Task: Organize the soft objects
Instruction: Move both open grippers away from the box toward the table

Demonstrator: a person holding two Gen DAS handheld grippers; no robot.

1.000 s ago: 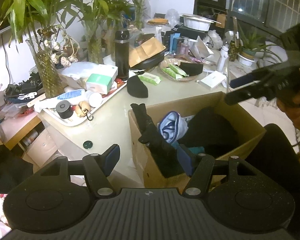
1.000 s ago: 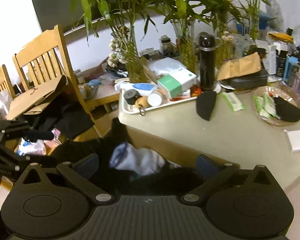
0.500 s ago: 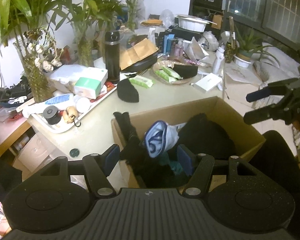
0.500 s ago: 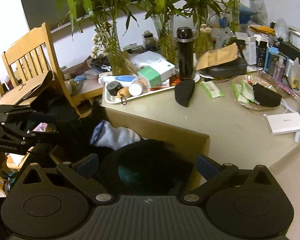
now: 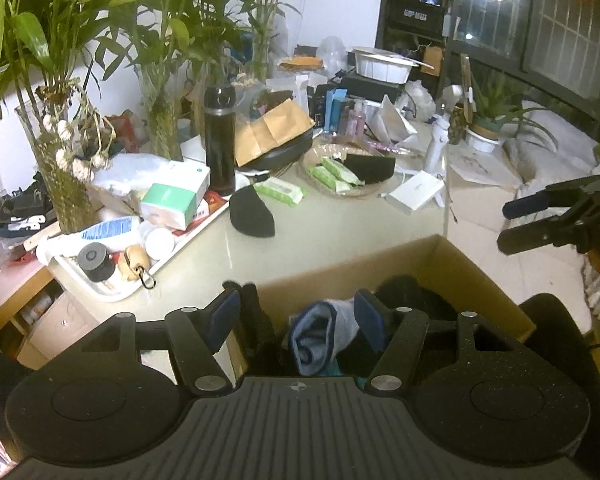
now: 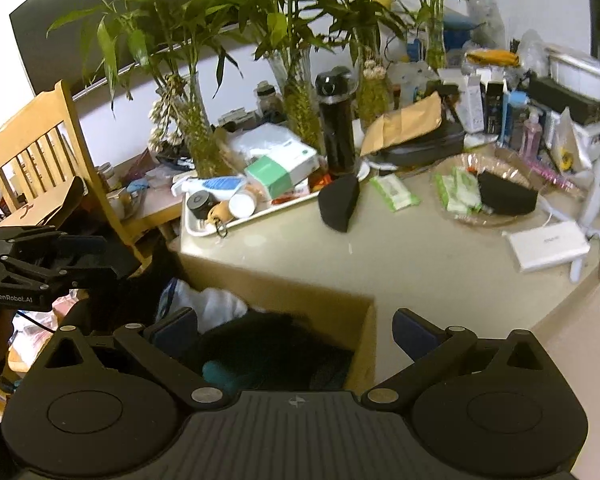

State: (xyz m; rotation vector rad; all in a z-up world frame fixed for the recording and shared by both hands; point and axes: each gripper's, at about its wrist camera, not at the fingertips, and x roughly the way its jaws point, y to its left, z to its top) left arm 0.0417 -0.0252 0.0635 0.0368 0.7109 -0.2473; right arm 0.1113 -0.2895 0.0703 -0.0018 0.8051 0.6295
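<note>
Rolled blue-and-white sock (image 5: 314,332) sits in my open brown cardboard box (image 5: 452,258) w/ dark clothes, box against the beige table (image 5: 332,236) edge. My left gripper (image 5: 296,316) hangs over it, jaws wide, nothing held. Right gripper (image 6: 296,328) also wide open, empty, over box corner. Black fabric cap (image 6: 338,206) lies on table nr white tray (image 6: 204,230)

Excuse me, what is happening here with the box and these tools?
A person is sorting soft things into a cardboard box. Both the left hand-held gripper and the right hand-held gripper hang open over it, holding nothing. Socks and dark clothes lie inside; a black cloth waits on the table.
</note>
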